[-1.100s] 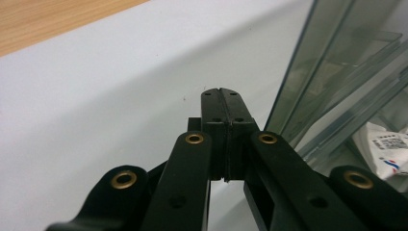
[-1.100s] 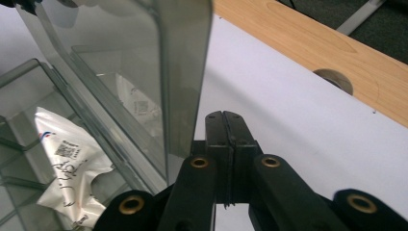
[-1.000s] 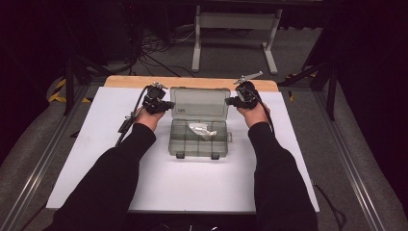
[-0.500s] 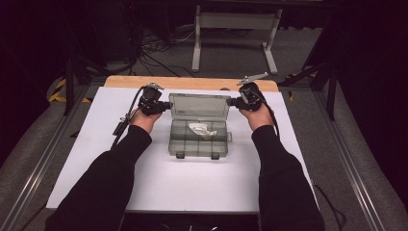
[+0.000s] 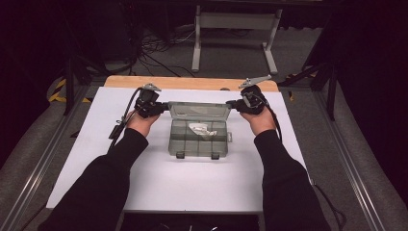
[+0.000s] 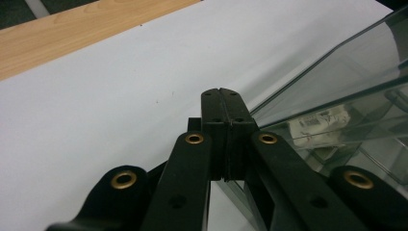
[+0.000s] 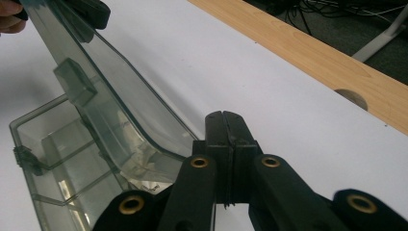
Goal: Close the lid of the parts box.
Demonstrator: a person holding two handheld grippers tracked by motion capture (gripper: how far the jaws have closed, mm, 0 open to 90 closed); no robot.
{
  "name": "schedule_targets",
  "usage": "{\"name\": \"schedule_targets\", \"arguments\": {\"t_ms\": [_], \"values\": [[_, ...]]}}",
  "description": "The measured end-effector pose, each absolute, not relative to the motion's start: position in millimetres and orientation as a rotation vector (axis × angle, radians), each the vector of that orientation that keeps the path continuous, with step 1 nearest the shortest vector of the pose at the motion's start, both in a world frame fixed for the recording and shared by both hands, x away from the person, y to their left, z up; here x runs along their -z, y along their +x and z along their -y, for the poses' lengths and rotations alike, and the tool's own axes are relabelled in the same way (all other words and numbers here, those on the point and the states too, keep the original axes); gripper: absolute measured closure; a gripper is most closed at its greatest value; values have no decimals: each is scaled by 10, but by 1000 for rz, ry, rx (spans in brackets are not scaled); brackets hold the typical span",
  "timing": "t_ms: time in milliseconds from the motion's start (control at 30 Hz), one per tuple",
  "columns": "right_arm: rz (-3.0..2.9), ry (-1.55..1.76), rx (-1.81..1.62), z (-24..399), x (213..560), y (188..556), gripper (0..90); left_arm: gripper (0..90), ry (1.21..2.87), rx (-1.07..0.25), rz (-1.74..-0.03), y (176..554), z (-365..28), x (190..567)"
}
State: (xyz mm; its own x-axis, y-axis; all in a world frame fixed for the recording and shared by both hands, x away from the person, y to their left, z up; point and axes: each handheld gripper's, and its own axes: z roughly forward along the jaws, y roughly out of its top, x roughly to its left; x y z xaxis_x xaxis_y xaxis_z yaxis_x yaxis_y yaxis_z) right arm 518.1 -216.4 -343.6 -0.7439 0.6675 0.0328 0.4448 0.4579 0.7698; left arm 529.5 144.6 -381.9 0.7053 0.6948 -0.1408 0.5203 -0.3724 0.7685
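While you prop the lid (image 5: 198, 110) of the clear box (image 5: 198, 139) mid-table | left gripper (image 5: 161, 107), right gripper (image 5: 234, 103): jaws shut, empty, at lid's ends | risk: lid slips, drops shut.

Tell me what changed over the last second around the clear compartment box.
Both hands drew apart: the left gripper and right gripper moved outward to the ends of the open lid, fingers shut throughout. The box and the white packet stayed put.
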Motion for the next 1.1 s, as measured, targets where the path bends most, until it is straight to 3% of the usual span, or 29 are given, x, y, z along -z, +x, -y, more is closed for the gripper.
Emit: {"name": "schedule_targets", "arguments": {"t_ms": [1100], "values": [[-2563,872,-1132,2045,3436,4695,900,893,2105,-207,-793,4794,-1452,3685]]}}
